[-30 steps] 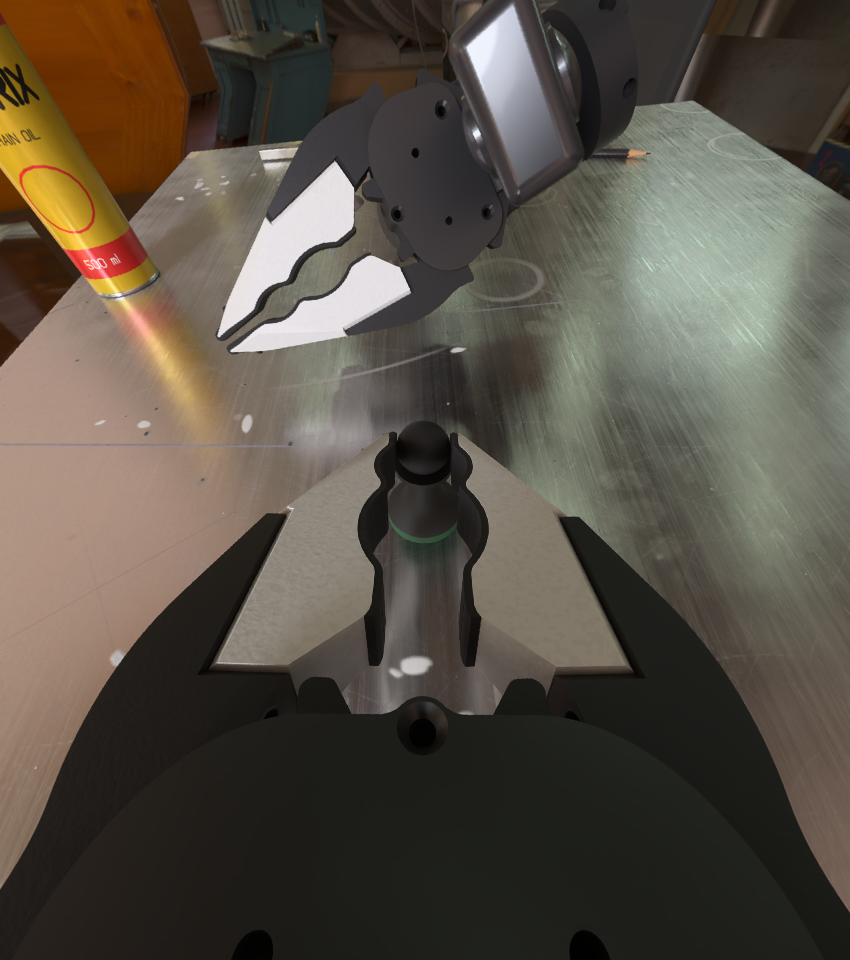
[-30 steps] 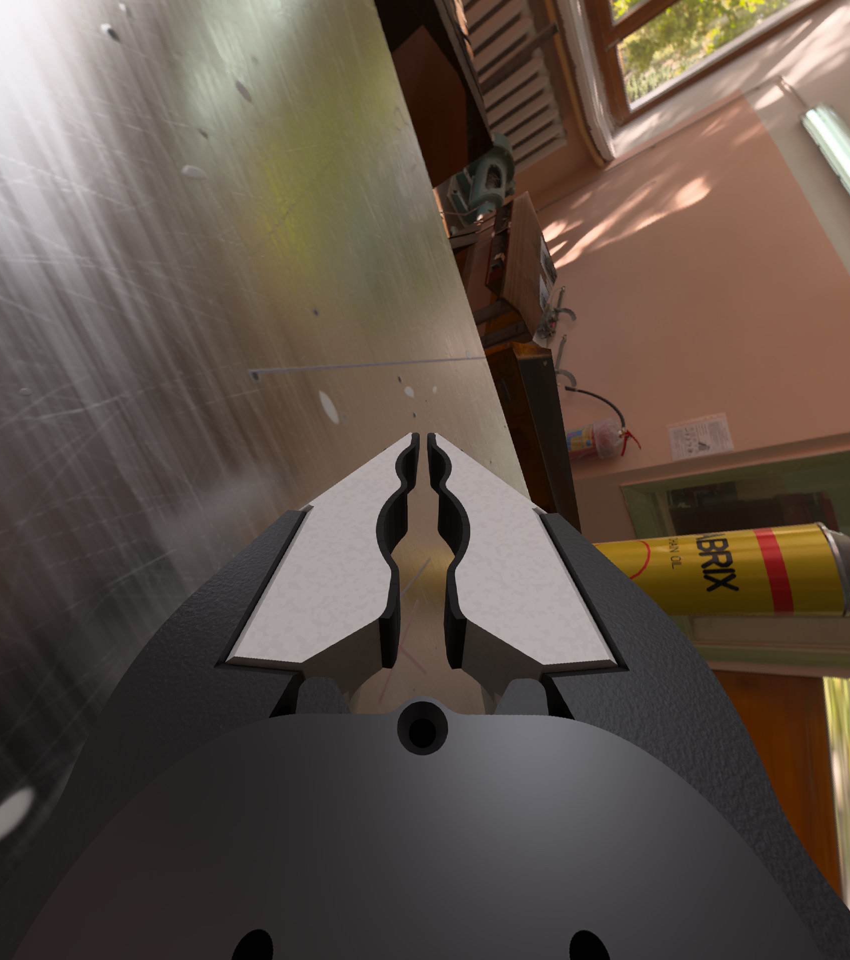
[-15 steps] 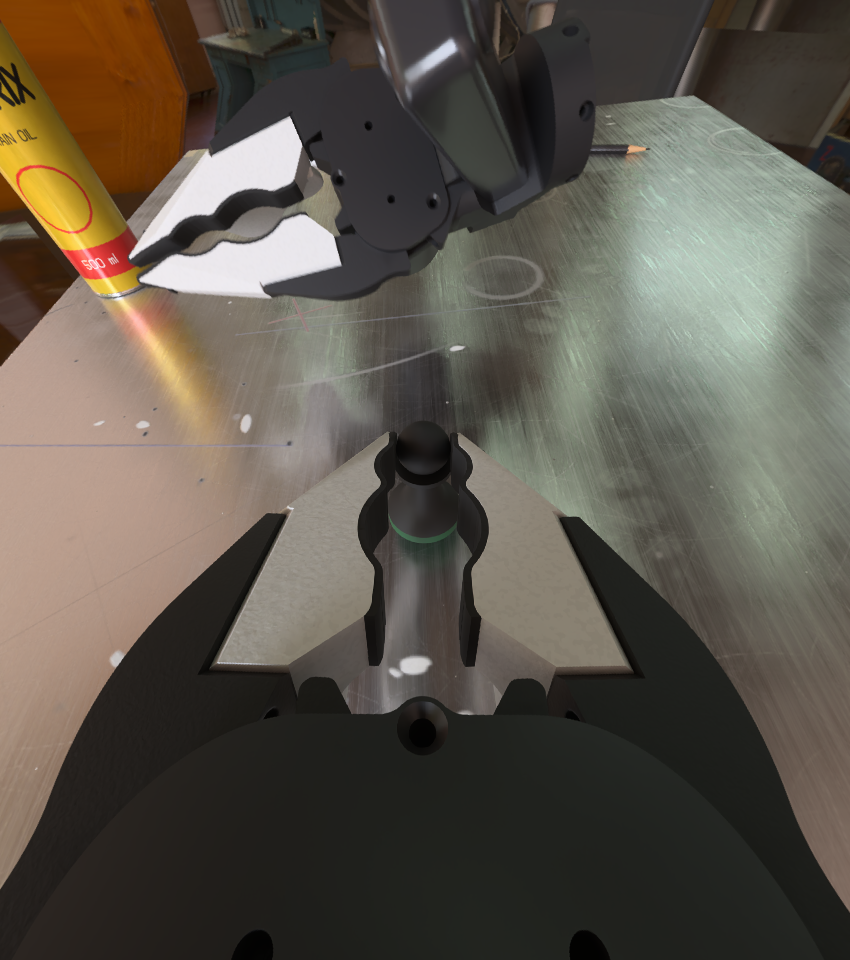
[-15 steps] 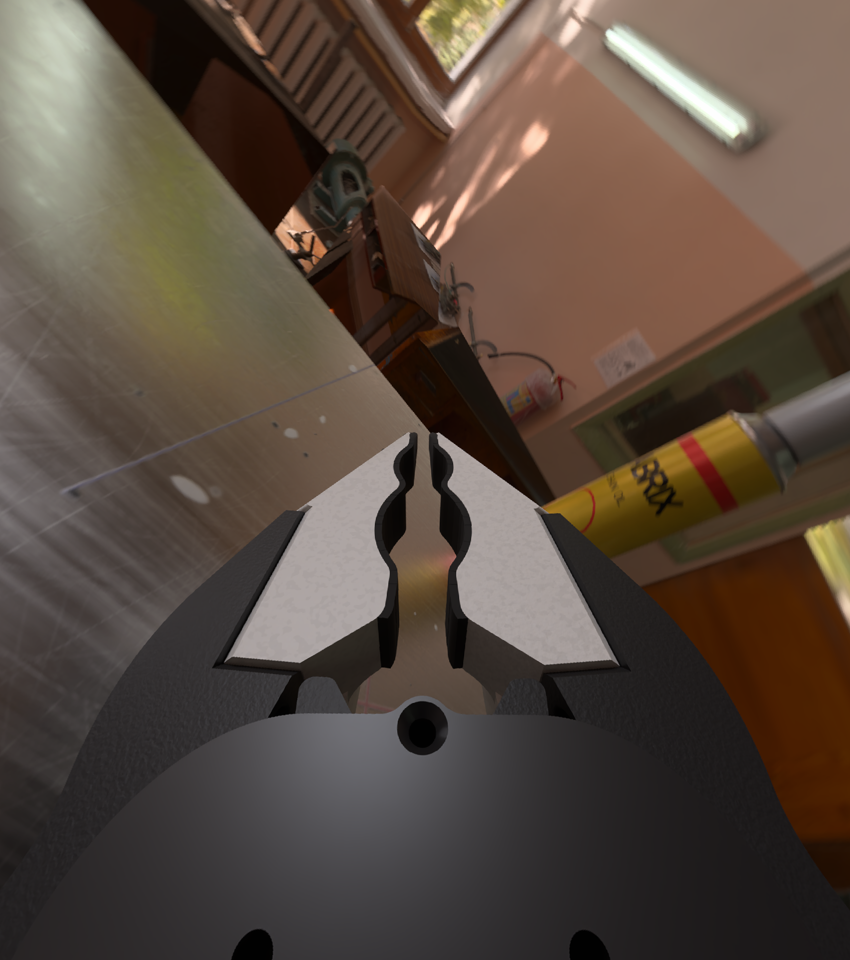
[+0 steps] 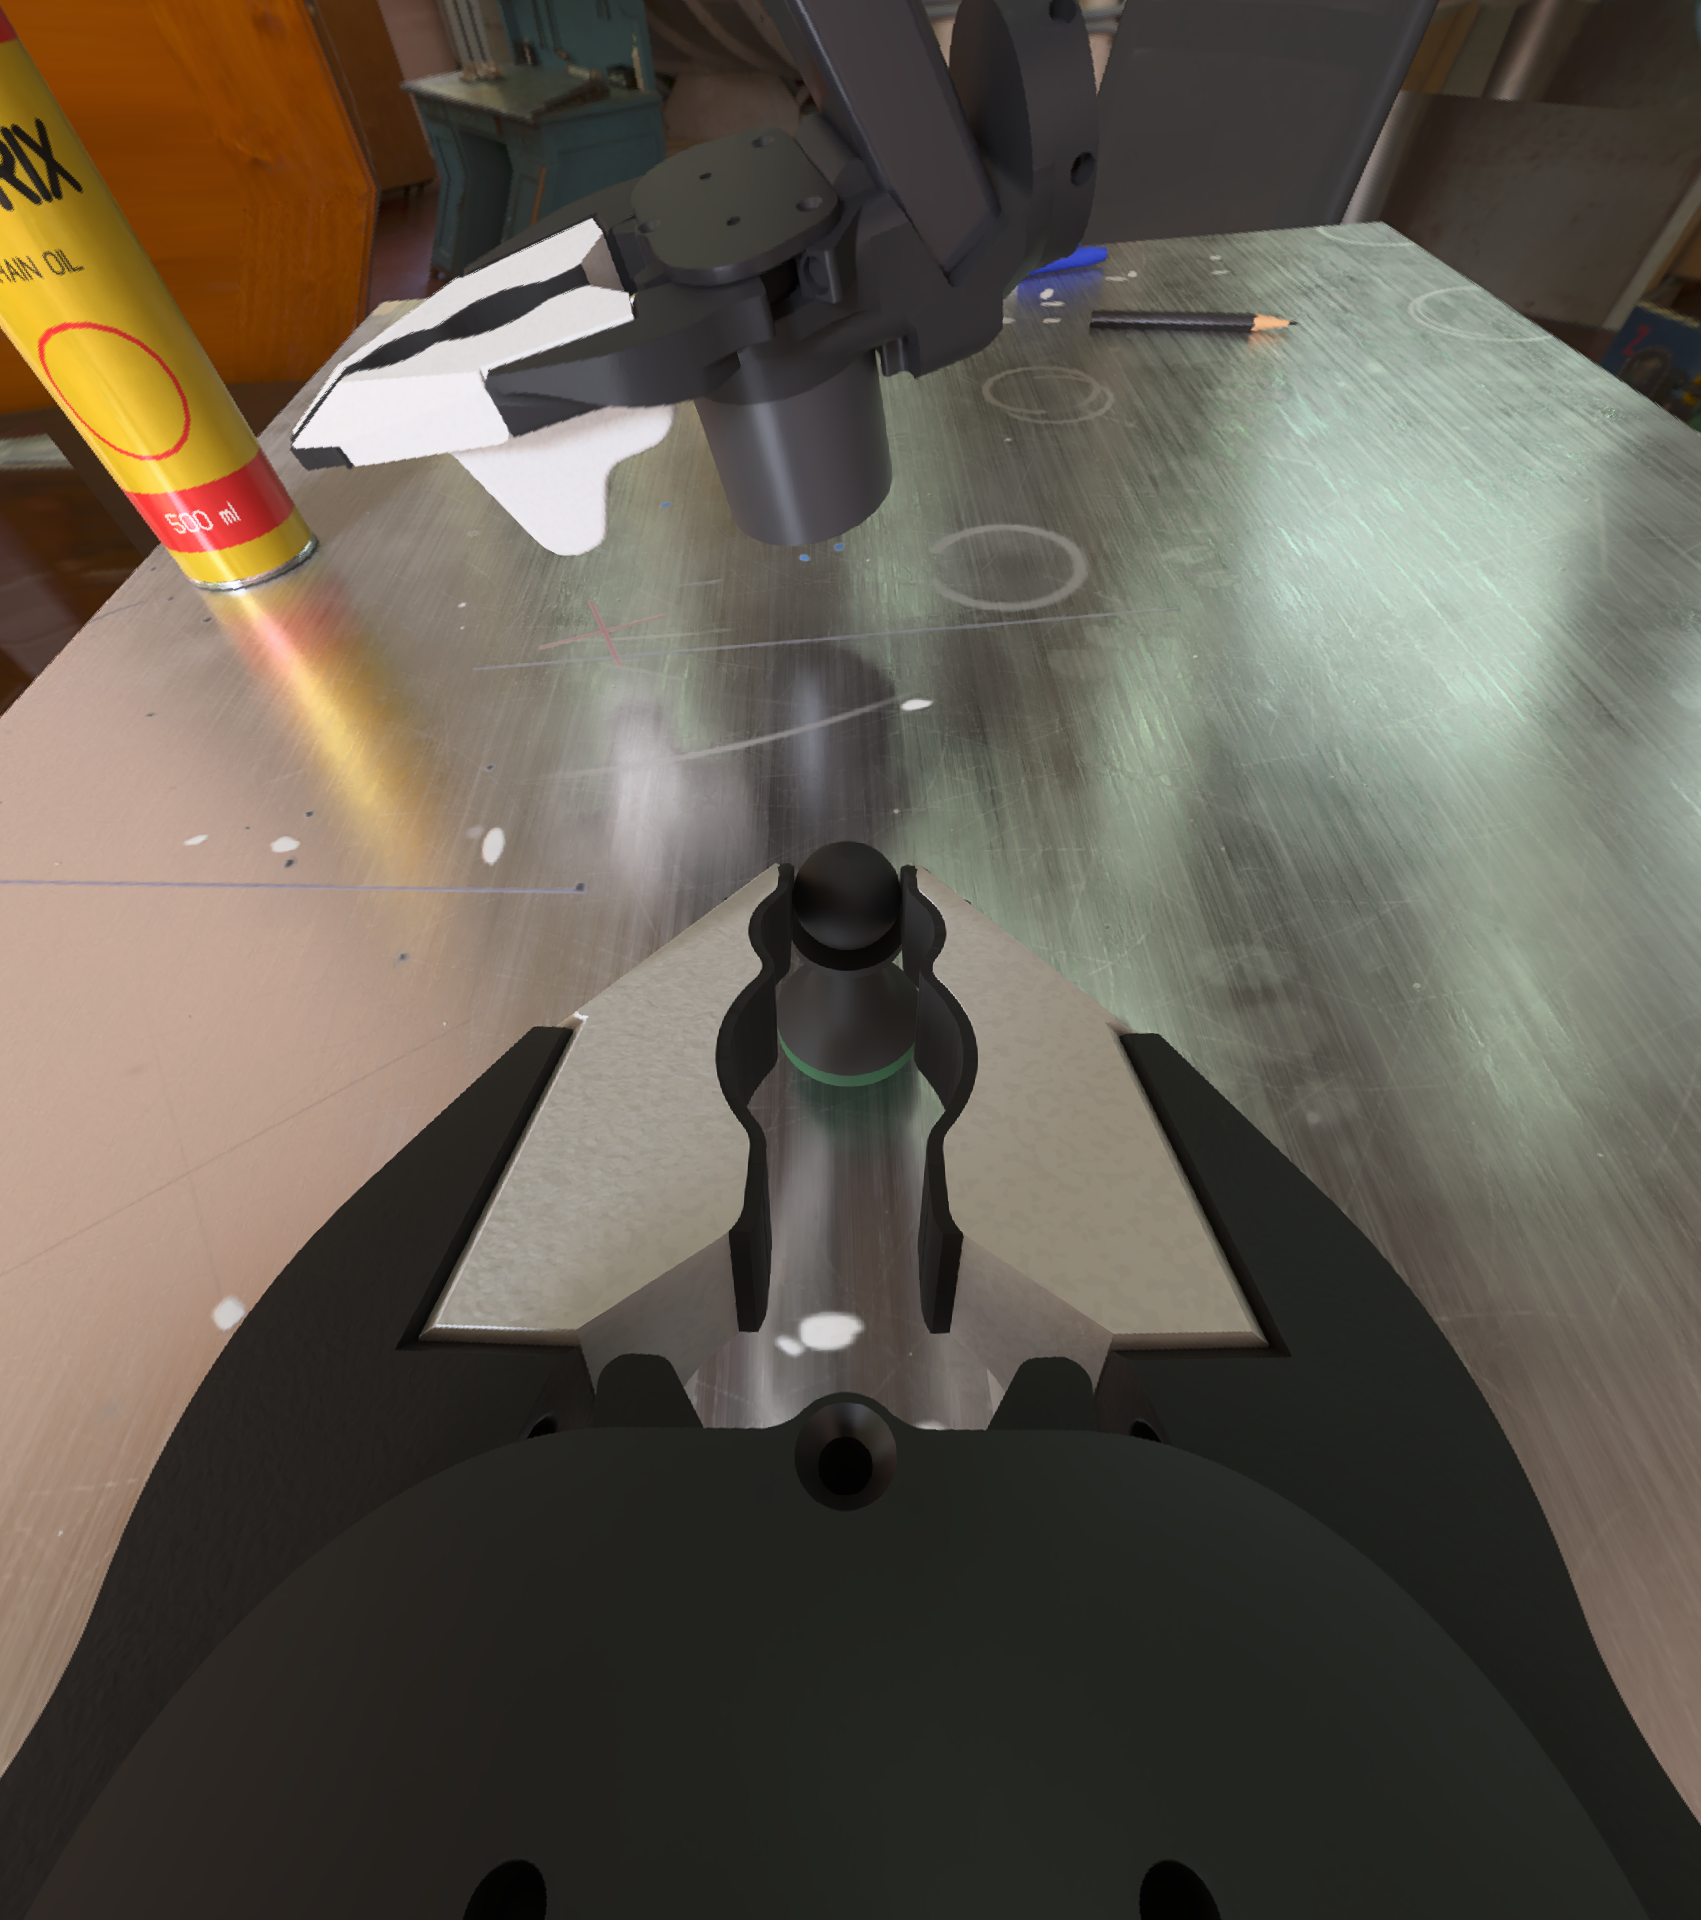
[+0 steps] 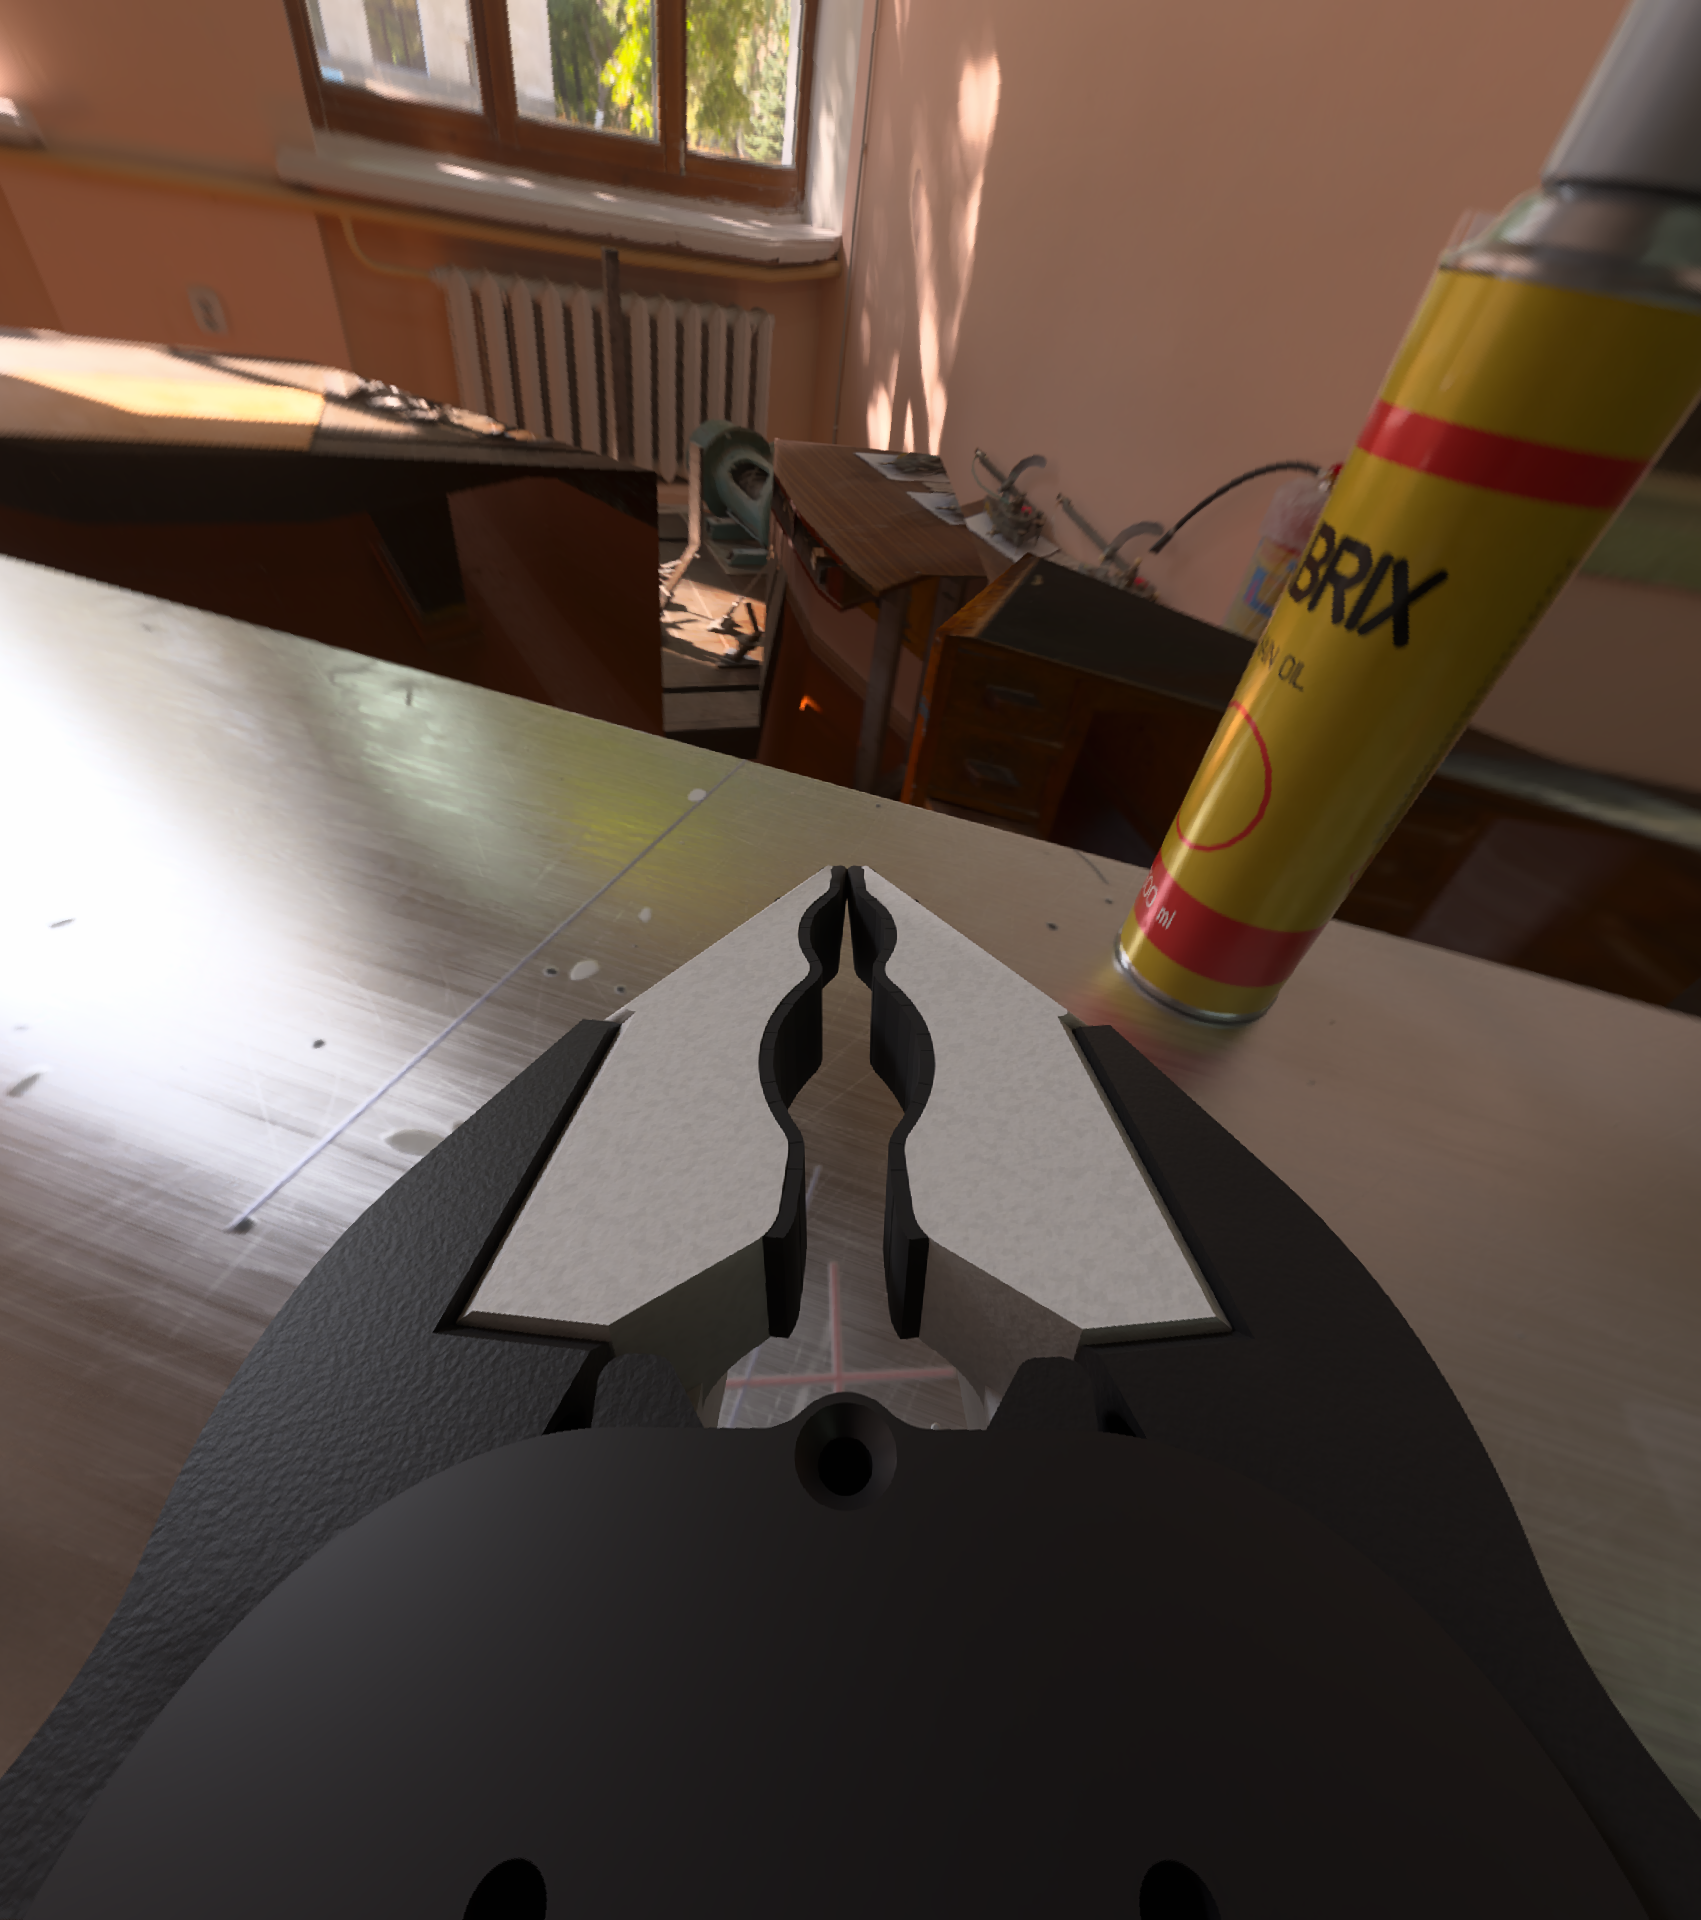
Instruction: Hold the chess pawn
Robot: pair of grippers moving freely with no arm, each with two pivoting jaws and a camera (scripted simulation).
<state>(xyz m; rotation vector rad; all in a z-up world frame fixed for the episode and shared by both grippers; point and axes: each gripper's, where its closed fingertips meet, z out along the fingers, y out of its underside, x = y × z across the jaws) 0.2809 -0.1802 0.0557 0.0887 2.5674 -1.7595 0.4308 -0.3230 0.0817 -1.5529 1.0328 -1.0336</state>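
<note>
Your left gripper [image 5: 846, 883] is clamped on the pawn [image 5: 844, 971]: the black piece stands upright between the jaws, its round head at the tips and its body in the wider recess behind. A green ring shows at the pawn's base, just over the metal table [image 5: 1345, 831]; whether the base touches the surface or sits slightly clear, you cannot tell from this angle.

Your right gripper [image 6: 846, 878] holds nothing. Its jaws are drawn together, tips nearly meeting, with only bare table showing through the gap. In the left wrist view it [image 5: 347, 436] hangs above the far part of the table, well apart from the pawn, fingers pointing toward the can [image 5: 87, 322].

That can [image 6: 1345, 665], yellow with red bands, stands upright near the table's edge, just beyond and right of your right fingertips. A pencil [image 5: 1189, 323] lies at the far end, with a blue object [image 5: 1064, 260] beside it, mostly hidden.
</note>
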